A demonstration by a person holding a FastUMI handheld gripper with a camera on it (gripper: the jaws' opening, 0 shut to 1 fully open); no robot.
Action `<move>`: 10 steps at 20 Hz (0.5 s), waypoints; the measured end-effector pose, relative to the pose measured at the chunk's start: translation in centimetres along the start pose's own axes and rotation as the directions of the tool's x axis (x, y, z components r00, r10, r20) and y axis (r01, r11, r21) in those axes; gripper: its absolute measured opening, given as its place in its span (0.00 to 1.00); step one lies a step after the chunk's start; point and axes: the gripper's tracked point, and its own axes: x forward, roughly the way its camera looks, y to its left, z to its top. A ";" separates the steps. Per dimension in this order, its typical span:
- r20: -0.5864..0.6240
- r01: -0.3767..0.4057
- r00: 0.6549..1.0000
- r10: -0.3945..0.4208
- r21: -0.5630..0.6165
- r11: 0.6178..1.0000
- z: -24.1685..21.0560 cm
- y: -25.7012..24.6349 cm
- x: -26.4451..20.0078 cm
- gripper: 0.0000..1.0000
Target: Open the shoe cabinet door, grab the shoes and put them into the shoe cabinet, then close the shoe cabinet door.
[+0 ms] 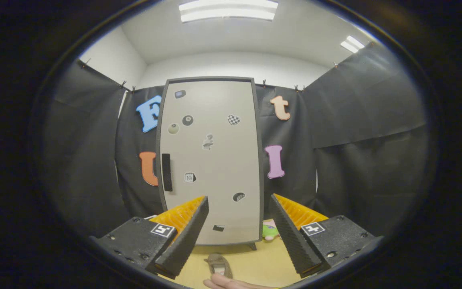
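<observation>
The shoe cabinet (211,160) stands upright against the booth's black cloth wall, its pale door (215,132) shut flush in its dark frame, with a dark vertical handle (167,172) near the door's left edge. The gripper (239,208) faces it from well back, fingers spread wide and holding nothing, so the first step, opening the door, is not yet begun.

One shoe (219,265), a flat greyish slipper, lies on the tan floor (263,261) just below and between the fingers, in front of the cabinet's foot. A hand (231,284) rests on the floor just beside its near end.

The handle is a narrow strip lying close to the panel. A wide-spread approach that comes in off-centre may slide past it or pinch only its edge and slip when pulled. The cabinet looks tall and stands on small feet, so a hard tug could rock it. The swinging door may also sweep toward the shoe and the hand. A soft green and pink toy (270,230) sits by the cabinet's right foot, beyond the right finger, and could be knocked.

As for writing, small stickers dot the door, among them a checkered one and a black ball, but none carries lettering I can make out. Both fingers carry square black-and-white markers, not words.
</observation>
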 end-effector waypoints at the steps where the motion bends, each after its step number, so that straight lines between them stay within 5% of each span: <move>1: -0.001 -0.005 1.000 0.005 0.001 1.000 -0.1 0.2 0.2 0.99; 6: 0.002 -0.113 0.994 0.113 0.007 0.994 -0.4 3.2 0.7 0.99; 10: 0.033 -0.103 0.994 0.104 -0.026 0.994 0.5 5.1 2.3 0.99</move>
